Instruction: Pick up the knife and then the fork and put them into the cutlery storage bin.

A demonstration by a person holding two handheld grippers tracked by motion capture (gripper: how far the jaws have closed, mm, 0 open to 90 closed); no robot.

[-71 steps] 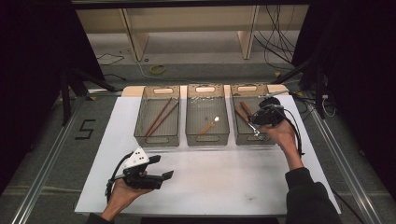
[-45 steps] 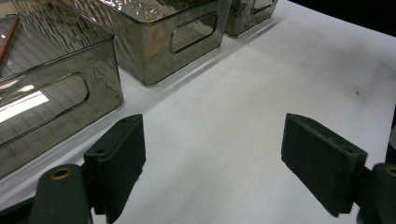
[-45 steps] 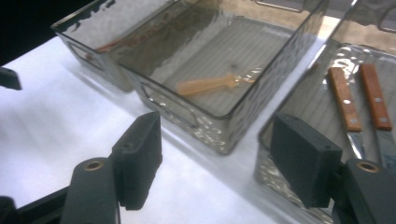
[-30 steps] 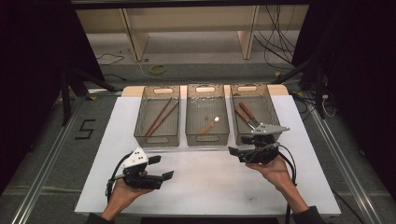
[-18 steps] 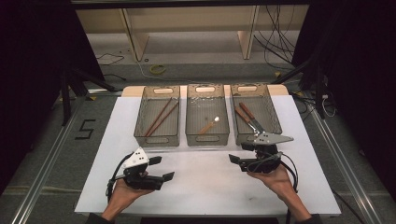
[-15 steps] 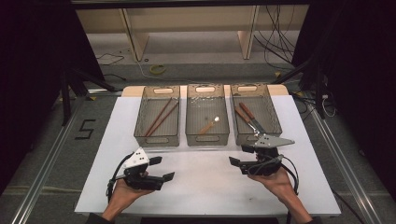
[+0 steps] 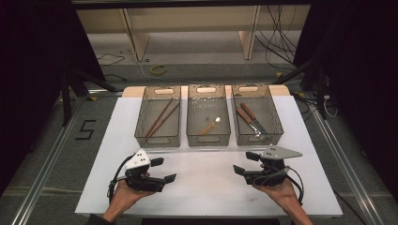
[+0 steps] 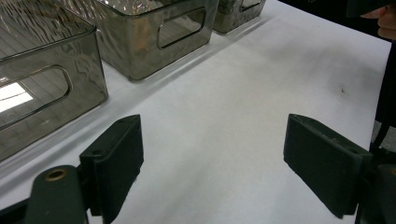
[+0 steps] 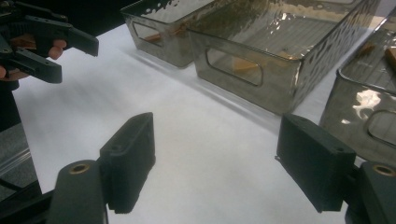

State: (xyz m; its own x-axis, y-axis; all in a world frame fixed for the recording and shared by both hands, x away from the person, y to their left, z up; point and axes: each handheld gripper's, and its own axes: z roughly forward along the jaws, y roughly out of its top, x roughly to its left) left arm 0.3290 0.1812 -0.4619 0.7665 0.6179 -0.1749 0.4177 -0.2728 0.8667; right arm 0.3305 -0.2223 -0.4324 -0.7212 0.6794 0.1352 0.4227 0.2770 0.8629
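Three clear grey bins stand in a row across the white table top (image 7: 206,187). The left bin (image 7: 158,139) holds two brown chopsticks (image 7: 162,117). In the middle bin (image 7: 208,138) lies a wooden-handled spoon (image 7: 210,125), and brown-handled cutlery (image 7: 251,121) rests in the right bin (image 7: 277,119). My left gripper (image 7: 164,169) is open, low over the table in front of the left bin, with nothing between its jaws (image 8: 212,163). Open too and holding nothing, my right gripper (image 7: 244,163) hovers in front of the right bin and points left (image 9: 215,163).
The bin fronts stand just past both grippers (image 8: 154,42) (image 9: 243,70). My left gripper (image 9: 77,60) appears far off at the upper left of the right gripper view. Beyond the table are metal rails, cables on the floor (image 7: 281,42) and wooden legs.
My right gripper has come back from over the right bin toward the near side of the table and lowered, open. The left gripper has stayed put.
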